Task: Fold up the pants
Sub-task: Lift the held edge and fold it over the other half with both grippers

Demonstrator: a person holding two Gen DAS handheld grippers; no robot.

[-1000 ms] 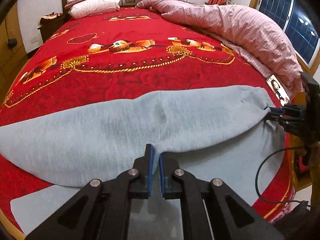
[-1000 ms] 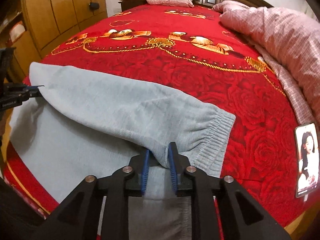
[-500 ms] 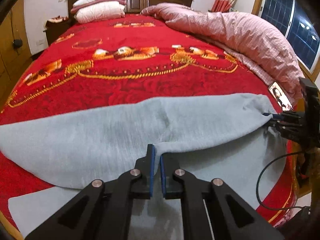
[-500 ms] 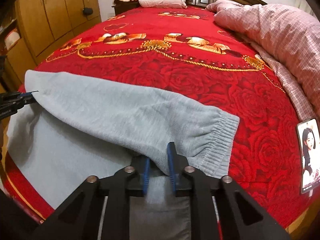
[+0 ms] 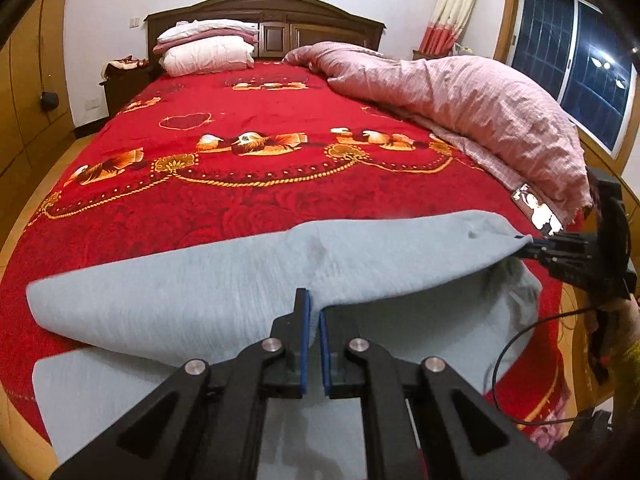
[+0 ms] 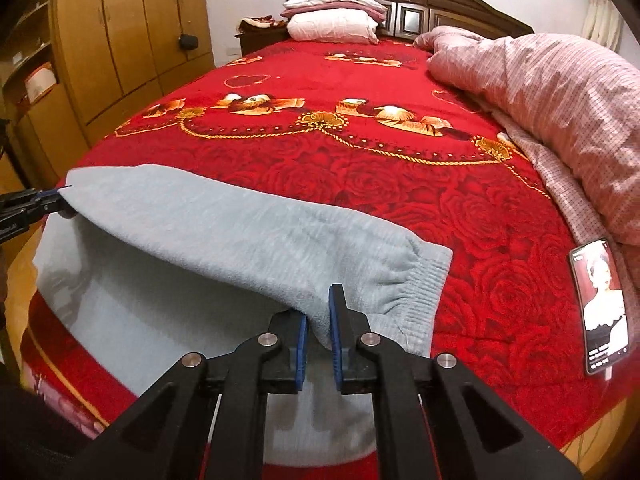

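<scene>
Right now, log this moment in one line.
left gripper: shut on grey pants | right gripper: shut on grey pants | upper leg lifted above lower | red bedspread

White walls (image 5: 100, 4) back a dark carved wooden headboard (image 5: 264, 12). Tall honey-coloured wooden wardrobes (image 6: 128, 36) line one side. A dark, night-time window (image 5: 580, 76) with a floral curtain (image 5: 448, 4) faces them.

pants (image 5: 224, 292): lower layer under the raised fold hidden | phone (image 6: 600, 300): screen text too small to read

Phone (image 6: 600, 306) on red bedspread (image 6: 360, 184) beside pink quilt (image 6: 560, 92).
</scene>
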